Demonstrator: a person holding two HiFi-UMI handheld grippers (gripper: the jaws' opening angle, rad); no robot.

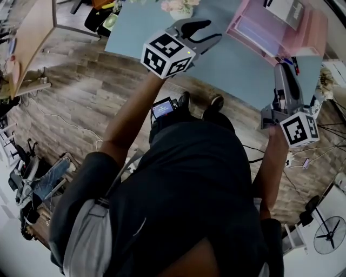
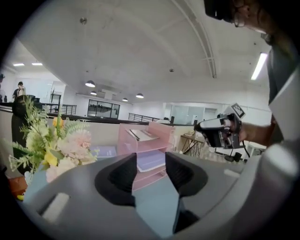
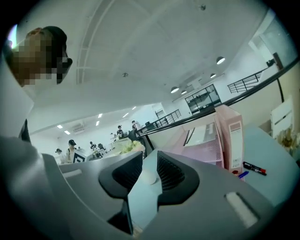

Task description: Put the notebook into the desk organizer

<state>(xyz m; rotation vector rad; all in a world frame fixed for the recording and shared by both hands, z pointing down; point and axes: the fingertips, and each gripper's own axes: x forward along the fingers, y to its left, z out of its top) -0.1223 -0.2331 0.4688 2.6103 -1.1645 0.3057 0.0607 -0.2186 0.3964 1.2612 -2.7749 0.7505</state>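
Seen from the head camera, a person stands at a pale blue worktop (image 1: pixel 227 59). A pink desk organizer (image 1: pixel 246 33) sits at 1 o'clock and a bunch of flowers (image 1: pixel 178 6) at 12 o'clock.

The task looks finished or nearly so. In the left gripper view a lilac notebook (image 2: pixel 151 161) lies flat in the organizer's middle tier, fully inside it. I judge this to be the task's notebook. Nothing appears left to do but draw the hands away.

The left gripper (image 1: pixel 208 31) hovers over the worktop at 12 o'clock. Its fingers (image 2: pixel 123 176) stand apart with nothing between them. The right gripper (image 1: pixel 285 70) is at 2 o'clock, near the organizer's front corner. Its fingers (image 3: pixel 171 171) stand a little apart, and only the worktop shows in the gap.

The organizer's top tray holds a flat grey-white book or sheet (image 1: pixel 289 10). The lowest tier looks bare as far as it shows.

Two pens (image 3: pixel 254 168) lie on the worktop just beside the organizer. A pale lilac flat thing (image 2: pixel 105 151) lies between the flowers and the organizer; I cannot tell what it is.
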